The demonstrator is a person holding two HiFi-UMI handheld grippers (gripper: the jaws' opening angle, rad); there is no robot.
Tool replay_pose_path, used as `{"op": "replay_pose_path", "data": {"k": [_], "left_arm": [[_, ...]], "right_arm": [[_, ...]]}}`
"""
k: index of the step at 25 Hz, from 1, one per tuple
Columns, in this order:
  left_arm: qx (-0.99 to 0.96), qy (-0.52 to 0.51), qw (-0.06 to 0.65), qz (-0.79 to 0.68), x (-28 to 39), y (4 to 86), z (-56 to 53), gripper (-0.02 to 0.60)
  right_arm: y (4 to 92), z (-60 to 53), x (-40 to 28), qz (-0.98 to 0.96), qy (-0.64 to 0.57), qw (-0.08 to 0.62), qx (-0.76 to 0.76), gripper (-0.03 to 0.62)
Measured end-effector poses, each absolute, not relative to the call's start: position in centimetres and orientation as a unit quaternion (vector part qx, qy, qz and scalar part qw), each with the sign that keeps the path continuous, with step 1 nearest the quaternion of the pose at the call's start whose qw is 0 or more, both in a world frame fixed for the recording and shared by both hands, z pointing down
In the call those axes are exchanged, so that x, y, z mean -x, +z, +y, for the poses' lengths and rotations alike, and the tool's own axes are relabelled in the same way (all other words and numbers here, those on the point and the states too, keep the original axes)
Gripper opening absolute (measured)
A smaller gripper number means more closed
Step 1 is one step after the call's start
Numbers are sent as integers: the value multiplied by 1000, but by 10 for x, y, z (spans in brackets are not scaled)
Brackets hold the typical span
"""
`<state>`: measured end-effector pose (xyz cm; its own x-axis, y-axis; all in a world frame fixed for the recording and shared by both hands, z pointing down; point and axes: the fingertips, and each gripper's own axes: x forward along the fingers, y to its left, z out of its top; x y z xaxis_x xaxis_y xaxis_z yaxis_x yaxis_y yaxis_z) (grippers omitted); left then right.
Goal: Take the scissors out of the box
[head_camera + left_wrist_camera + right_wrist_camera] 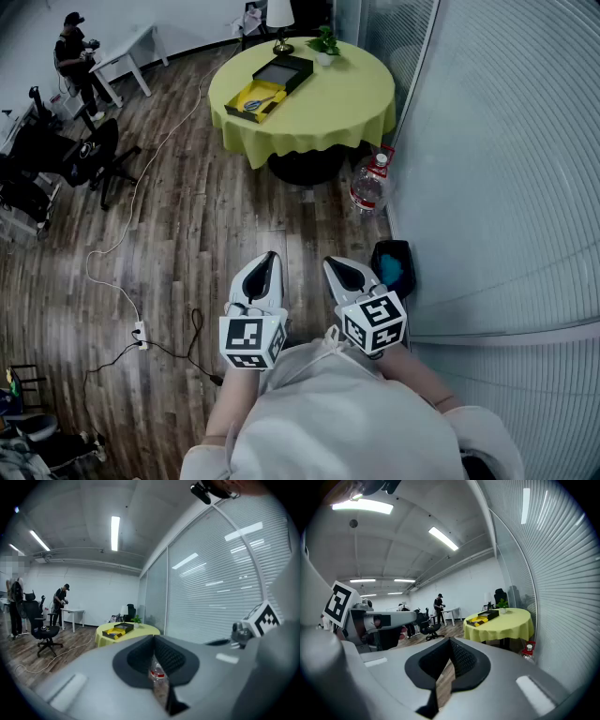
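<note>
Far ahead stands a round table (319,103) under a yellow-green cloth. On it lies an open box with a yellow lining (255,100), and its black lid (283,72) lies beside it. In the box I see the scissors (260,101) with a blue handle. The box also shows small in the left gripper view (115,631) and in the right gripper view (481,618). Both grippers hang close to my body over the wooden floor, far from the table. My left gripper (267,256) (153,640) is shut and empty. Beside it my right gripper (331,263) (450,642) is also shut and empty.
A large water bottle (368,187) stands on the floor by the table's foot. A black bin (394,267) sits against the blind-covered glass wall on the right. Cables and a power strip (141,333) cross the floor at left. An office chair (94,155) and a person (73,47) are at the far left.
</note>
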<state>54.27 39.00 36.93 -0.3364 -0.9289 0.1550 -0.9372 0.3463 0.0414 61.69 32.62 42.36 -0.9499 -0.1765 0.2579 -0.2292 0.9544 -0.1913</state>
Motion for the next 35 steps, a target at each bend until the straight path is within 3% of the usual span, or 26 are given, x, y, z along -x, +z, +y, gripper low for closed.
{"op": "replay_pose_path", "data": {"k": [19, 27, 35], "left_arm": [[-568, 30, 95, -817, -508, 382, 389, 6], [-576, 30, 102, -811, -432, 395, 376, 6], [-590, 28, 106, -800, -301, 385, 375, 6]], "right_arm": [[441, 317, -585, -973, 153, 134, -106, -2], [451, 305, -514, -971, 153, 141, -118, -2], [450, 306, -389, -965, 160, 156, -140, -2]]}}
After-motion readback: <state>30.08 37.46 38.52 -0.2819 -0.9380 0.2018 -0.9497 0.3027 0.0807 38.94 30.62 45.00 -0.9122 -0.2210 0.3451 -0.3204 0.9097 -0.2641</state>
